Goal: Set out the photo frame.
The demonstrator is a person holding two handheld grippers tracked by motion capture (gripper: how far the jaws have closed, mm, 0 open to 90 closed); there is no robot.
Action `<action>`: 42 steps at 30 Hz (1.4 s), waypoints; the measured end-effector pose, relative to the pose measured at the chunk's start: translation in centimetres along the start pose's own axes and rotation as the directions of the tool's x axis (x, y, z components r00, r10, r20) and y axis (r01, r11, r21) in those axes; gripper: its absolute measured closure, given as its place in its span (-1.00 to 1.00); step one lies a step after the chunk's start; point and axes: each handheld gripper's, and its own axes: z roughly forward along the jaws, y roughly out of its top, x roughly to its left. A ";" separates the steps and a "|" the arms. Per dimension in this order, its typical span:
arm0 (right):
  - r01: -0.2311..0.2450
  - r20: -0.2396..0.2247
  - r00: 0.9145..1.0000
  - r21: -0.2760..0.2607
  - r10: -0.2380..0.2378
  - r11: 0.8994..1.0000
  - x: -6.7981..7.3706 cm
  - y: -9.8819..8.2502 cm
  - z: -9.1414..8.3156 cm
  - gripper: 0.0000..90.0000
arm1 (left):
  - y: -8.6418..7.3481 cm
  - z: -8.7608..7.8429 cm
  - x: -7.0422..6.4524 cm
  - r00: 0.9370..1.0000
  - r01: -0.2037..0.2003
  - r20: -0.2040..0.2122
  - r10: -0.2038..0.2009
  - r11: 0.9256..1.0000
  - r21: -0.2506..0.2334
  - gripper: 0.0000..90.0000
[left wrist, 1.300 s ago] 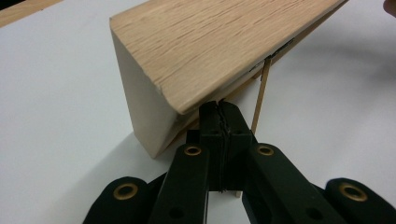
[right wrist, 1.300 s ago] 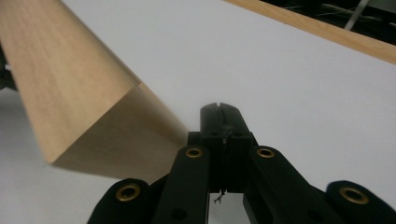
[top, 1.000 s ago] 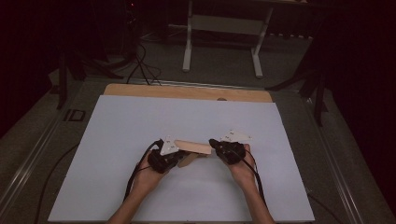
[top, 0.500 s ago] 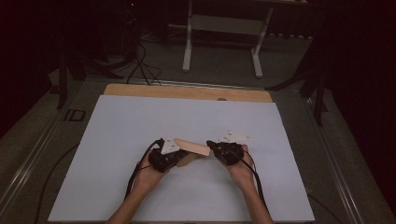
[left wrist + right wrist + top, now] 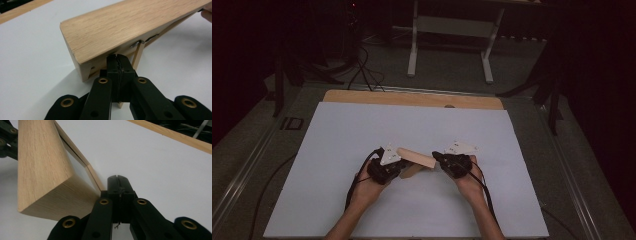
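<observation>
— While I hold both hands steady, can you tell me what the left gripper (image 5: 398,167) has?

— Its jaws are clenched on a thin wooden slat (image 5: 137,55) that hangs under the left end of the wooden box (image 5: 416,158). I judge this keeps that end raised above the white table sheet (image 5: 337,150).

— And the right gripper (image 5: 438,159)?

— Jaws pressed together too, beside the thin frame (image 5: 93,177) at the right end; whether they pinch it I cannot tell. The box sits tilted between both grippers, near the table's middle.

— Any label to read?

— No writing is readable to me.
</observation>
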 end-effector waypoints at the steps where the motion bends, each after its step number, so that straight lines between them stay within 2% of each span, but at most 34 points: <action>1: 0.004 0.003 1.000 0.002 -0.004 1.000 0.0 0.0 0.0 1.00 | 0.0 -0.1 0.0 1.000 0.000 0.001 0.000 1.000 -0.003 0.98; 15: 0.045 0.017 0.999 0.018 -0.045 0.999 0.6 0.0 -0.4 1.00 | 0.6 -0.3 -0.6 1.000 -0.019 0.011 0.019 1.000 -0.006 0.98; 29: 0.045 0.010 0.999 0.020 -0.045 0.999 0.7 0.0 -0.5 1.00 | 1.3 -0.8 -1.3 0.998 -0.048 0.030 0.048 0.999 -0.014 0.98; 42: 0.069 -0.009 0.998 0.021 -0.069 0.997 1.5 0.0 -0.6 1.00 | 1.4 -0.5 -1.2 0.999 -0.033 0.033 0.034 0.999 -0.015 0.98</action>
